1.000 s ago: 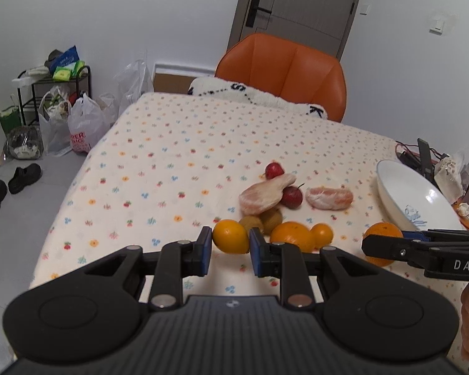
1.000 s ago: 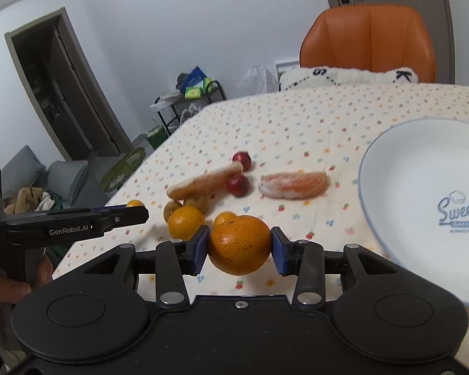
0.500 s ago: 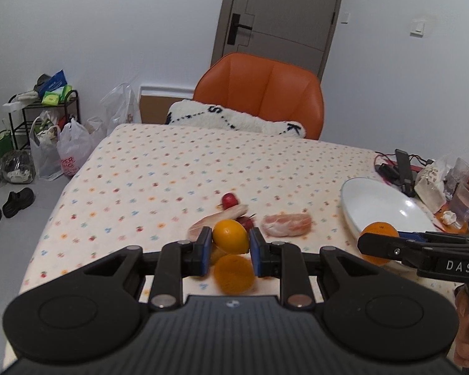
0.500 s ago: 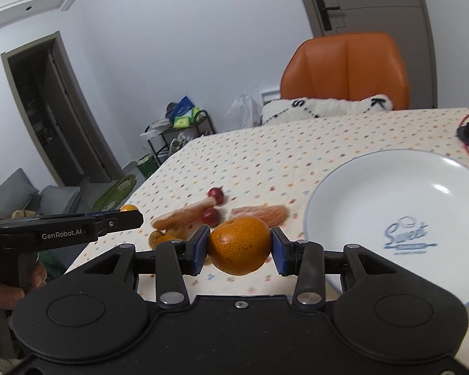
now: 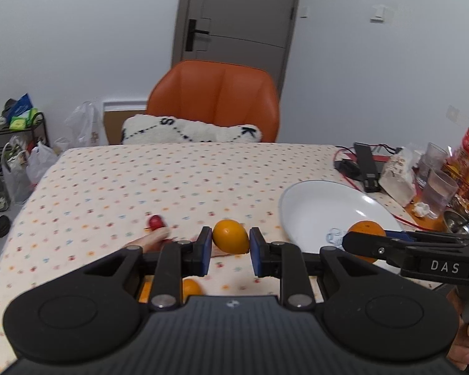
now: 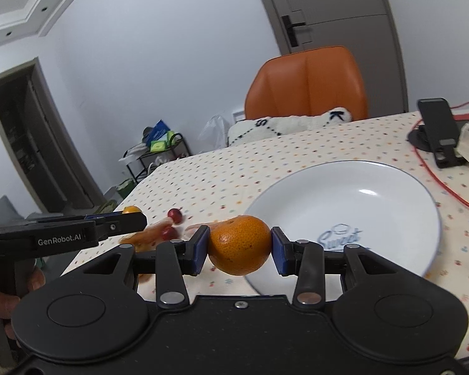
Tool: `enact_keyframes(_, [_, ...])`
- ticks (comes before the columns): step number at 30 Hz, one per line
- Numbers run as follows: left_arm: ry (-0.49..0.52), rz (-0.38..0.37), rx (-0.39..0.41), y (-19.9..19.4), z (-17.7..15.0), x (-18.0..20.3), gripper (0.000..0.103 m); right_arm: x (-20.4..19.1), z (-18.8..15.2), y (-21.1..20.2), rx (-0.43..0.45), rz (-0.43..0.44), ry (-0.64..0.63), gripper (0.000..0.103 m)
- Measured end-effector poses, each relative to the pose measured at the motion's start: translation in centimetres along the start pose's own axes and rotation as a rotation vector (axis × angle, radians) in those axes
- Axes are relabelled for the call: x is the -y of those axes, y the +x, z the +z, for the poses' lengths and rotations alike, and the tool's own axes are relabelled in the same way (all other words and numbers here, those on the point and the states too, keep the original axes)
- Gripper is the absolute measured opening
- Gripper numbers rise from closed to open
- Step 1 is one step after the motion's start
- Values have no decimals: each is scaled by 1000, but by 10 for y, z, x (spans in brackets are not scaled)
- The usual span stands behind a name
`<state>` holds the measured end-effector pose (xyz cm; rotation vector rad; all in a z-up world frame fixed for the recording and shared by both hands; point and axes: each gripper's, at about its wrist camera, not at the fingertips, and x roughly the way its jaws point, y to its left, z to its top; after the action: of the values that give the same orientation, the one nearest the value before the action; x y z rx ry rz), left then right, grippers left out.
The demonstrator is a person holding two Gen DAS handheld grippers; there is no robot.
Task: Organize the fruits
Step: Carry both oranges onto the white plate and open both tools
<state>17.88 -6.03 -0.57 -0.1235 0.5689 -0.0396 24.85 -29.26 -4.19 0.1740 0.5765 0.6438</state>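
**Two oranges held, plate ahead and right**

Left wrist view: the left gripper [image 5: 230, 247] is clamped on a small orange [image 5: 230, 236]; the plate [image 5: 300, 206] lies to its right, on a dotted cloth [image 5: 172, 181].

Right wrist view: the right gripper [image 6: 239, 248] grips a big orange [image 6: 239, 244] at the plate's [image 6: 390, 200] near-left rim, so it is nearer. A chair [image 6: 309, 84] stands beyond.

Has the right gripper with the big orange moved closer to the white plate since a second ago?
Yes. In the right wrist view the right gripper with its orange now overlaps the white plate rim, up from the fruit pile.
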Motion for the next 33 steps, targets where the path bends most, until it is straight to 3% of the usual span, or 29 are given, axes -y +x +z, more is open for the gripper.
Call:
enact_keyframes(20, [44,-75,-60,51,-3,62,24,59,-12,-4,10,-105,72,40])
enact_keyframes(29, [59,-87,-80,69,-4,79,24,64,-13,-16,59,-133,42,46])
enact_keyframes(33, [63,-85,-74,72,-3,83,24,66,-14,-22,65,-143,48,60])
